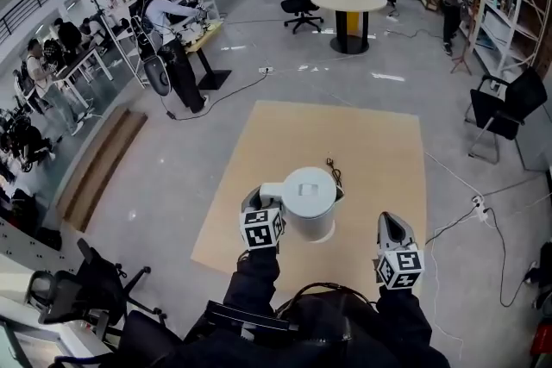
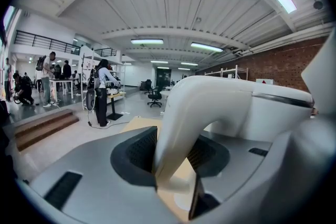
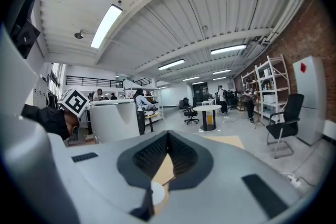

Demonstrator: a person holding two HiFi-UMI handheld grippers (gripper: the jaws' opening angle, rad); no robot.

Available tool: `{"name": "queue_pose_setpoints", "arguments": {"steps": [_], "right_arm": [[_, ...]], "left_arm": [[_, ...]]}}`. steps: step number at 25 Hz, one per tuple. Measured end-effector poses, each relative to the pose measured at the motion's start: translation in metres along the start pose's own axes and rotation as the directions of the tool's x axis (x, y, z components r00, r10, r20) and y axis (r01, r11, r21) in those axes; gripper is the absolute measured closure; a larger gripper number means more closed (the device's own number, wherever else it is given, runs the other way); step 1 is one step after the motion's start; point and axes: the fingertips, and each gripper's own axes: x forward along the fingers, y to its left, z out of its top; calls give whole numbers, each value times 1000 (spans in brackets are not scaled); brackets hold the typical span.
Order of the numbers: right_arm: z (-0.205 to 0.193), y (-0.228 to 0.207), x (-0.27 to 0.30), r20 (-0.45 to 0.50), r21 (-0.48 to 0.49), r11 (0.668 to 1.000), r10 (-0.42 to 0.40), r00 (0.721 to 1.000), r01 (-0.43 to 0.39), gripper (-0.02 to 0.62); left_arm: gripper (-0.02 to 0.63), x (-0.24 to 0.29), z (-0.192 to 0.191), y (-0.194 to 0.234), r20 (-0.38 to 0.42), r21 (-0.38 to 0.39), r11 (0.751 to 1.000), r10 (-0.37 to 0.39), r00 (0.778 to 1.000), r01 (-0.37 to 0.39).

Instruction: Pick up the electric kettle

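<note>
My left gripper (image 2: pixel 171 159) gripped the curved handle (image 2: pixel 181 123) of the white plastic electric kettle (image 1: pixel 309 201), its body just rightward; my right gripper (image 3: pixel 167 138), closed and empty, stood apart.

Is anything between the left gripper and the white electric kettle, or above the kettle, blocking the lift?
Nothing visible does. The left gripper has its fingers clamped directly on the curved handle of the white plastic electric kettle. In the head view nothing lies over the kettle, and the right gripper is off to its side.

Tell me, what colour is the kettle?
White. The electric kettle shows best in the head view.
</note>
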Motion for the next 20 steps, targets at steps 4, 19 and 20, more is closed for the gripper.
{"name": "queue_pose_setpoints", "arguments": {"steps": [4, 19, 20], "right_arm": [[6, 4, 1, 10, -8, 1000, 16, 1000, -16, 594], [17, 0, 5, 29, -29, 999, 27, 999, -26, 594], [17, -1, 5, 30, -29, 999, 27, 999, -27, 594]], "left_arm": [[459, -9, 2, -2, 1, -28, 1000, -6, 1000, 6], [459, -17, 7, -16, 12, -59, 998, -25, 1000, 26], [459, -17, 7, -17, 12, -59, 998, -26, 1000, 26]]}}
